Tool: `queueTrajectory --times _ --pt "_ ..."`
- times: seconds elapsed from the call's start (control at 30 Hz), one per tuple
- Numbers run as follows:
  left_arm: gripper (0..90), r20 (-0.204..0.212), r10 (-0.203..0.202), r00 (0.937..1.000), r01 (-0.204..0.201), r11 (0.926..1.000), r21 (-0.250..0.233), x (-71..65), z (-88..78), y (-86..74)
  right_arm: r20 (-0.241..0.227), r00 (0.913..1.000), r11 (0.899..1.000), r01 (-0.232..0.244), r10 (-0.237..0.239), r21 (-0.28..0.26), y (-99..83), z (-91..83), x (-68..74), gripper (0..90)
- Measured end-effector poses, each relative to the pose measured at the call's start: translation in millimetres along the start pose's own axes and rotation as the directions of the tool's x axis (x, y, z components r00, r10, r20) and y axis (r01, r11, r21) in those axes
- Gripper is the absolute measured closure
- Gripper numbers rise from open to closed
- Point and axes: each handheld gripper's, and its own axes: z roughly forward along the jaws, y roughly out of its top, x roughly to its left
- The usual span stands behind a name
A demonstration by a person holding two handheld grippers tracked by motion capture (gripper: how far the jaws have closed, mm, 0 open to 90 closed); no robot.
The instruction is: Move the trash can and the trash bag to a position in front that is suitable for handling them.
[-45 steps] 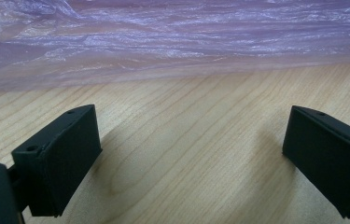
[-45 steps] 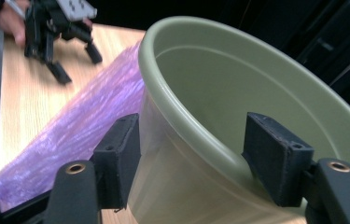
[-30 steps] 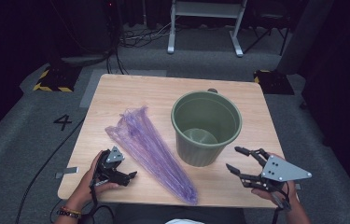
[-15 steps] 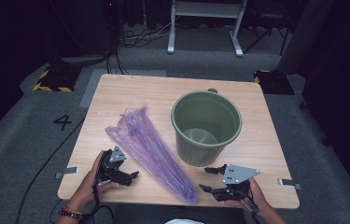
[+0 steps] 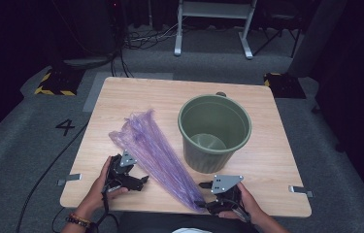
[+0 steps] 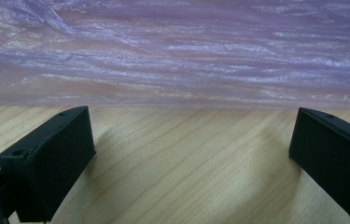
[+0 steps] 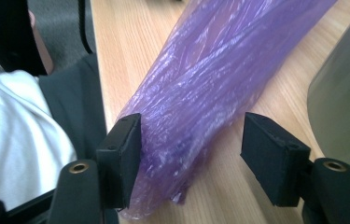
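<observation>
bag: a purple plastic bag (image 5: 156, 154), gathered into a long crinkled strip, lies flat on the wooden table (image 5: 276, 160) just left of the green bucket (image 5: 214, 132), running from mid-table down to the near edge.
bag ends: the far end fans out wide; the near end (image 7: 172, 186) narrows to a bunched tip at the table edge.
likely feel: thin film, so probably very light, limp and a bit slick; it should crumple rather than resist, and it will sag and trail when lifted by one end.
fragility: not breakable, though thin film could stretch or tear if pulled hard against a snag.
right gripper: the right gripper (image 5: 207, 203) sits at the bunched near tip; its jaws have just been opening and stand spread on either side of the tip, one pad at the film's edge, the other clear of it, nothing pinched yet.
left gripper: the left gripper (image 5: 140, 182) rests low on the table just beside the strip's long edge, jaws wide apart with bare wood between them.
where to hold: the gathered tip looks best, since many layers give the pads something to bite.
risk: a shallow pinch may catch one layer and slip.
</observation>
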Motion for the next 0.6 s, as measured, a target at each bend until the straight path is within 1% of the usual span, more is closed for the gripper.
queueTrajectory --times 0.03,0.07,0.1,0.13,0.17,0.2,0.23,0.27,0.33,0.37,0.47,0.5,0.53,0.57,0.6 --pt "0.0 -0.01 -0.011 0.9999 0.011 0.9999 0.002 -1.1 1.2 1.5 0.006 1.0 1.0 0.003 -0.003 0.008 -0.8 1.5 -0.6 39.4" --pt "0.2 -0.015 -0.012 0.9998 0.012 0.9999 -0.002 -1.0 1.6 2.0 0.011 0.9999 1.0 -0.001 0.001 0.011 -1.4 2.8 -1.3 40.2" --pt "1.5 -0.024 -0.026 0.9994 0.026 0.9996 -0.009 -1.5 1.9 2.2 0.015 0.9999 1.0 -0.006 0.006 0.016 -2.2 4.2 -2.5 40.9" --pt "3.6 -0.024 -0.026 0.9994 0.026 0.9996 -0.009 -1.5 1.9 2.2 0.016 0.9998 1.0 -0.009 0.009 0.02 -3.0 5.2 -3.6 41.1" --pt "3.6 -0.043 -0.043 0.9981 0.043 0.999 -0.014 -1.1 1.5 2.9 0.016 0.9998 1.0 -0.009 0.009 0.02 -3.0 5.2 -3.6 41.1" --pt "6.7 -0.062 -0.064 0.996 0.063 0.9977 -0.025 -0.4 1.3 3.5 0.022 0.9997 1.0 -0.01 0.009 0.025 -3.8 6.5 -4.7 41.5" --pt "12.2 -0.093 -0.105 0.9901 0.101 0.9939 -0.045 -0.2 1.1 4.1 0.029 0.9995 0.999 -0.012 0.011 0.03 -4.4 7.3 -5.5 41.8" --pt "19.4 -0.104 -0.127 0.9864 0.123 0.9914 -0.044 1.1 1.6 5.7 0.029 0.9995 0.999 -0.014 0.013 0.033 -5.4 9.1 -7.0 41.9" --pt "17.7 -0.099 -0.123 0.9874 0.12 0.992 -0.039 1.8 1.8 6.5 0.04 0.9991 0.999 -0.012 0.011 0.039 -6.2 10.3 -8.2 41.9" --pt "17.2 -0.099 -0.113 0.9887 0.11 0.9934 -0.032 1.7 2.7 8.0 0.042 0.9991 0.999 -0.013 0.011 0.043 -6.7 10.7 -9.1 41.9" --pt "17.9 -0.096 -0.116 0.9887 0.114 0.9931 -0.03 1.5 3.6 9.6 0.048 0.9988 0.999 -0.011 0.009 0.045 -7.5 11.5 -9.9 41.8" --pt "17.9 -0.09 -0.108 0.99 0.107 0.994 -0.025 0.9 4.3 11.2 0.046 0.9989 0.999 -0.013 0.011 0.045 -7.9 11.8 -10.5 41.8" --pt "17.5 -0.074 -0.103 0.9919 0.101 0.9945 -0.026 0.1 4.6 14.5 0.044 0.9989 0.999 -0.014 0.012 0.046 -8.4 12.5 -11.1 41.5" --pt "17.4 -0.074 -0.103 0.9919 0.101 0.9945 -0.026 0.1 4.6 14.5 0.047 0.9989 0.999 -0.012 0.009 0.047 -8.5 12.6 -11.5 41.5" --pt "17.4 -0.062 -0.103 0.9928 0.101 0.9945 -0.027 -0.3 4.6 15.9 0.047 0.9989 0.999 -0.012 0.009 0.047 -8.5 12.6 -11.5 41.5"
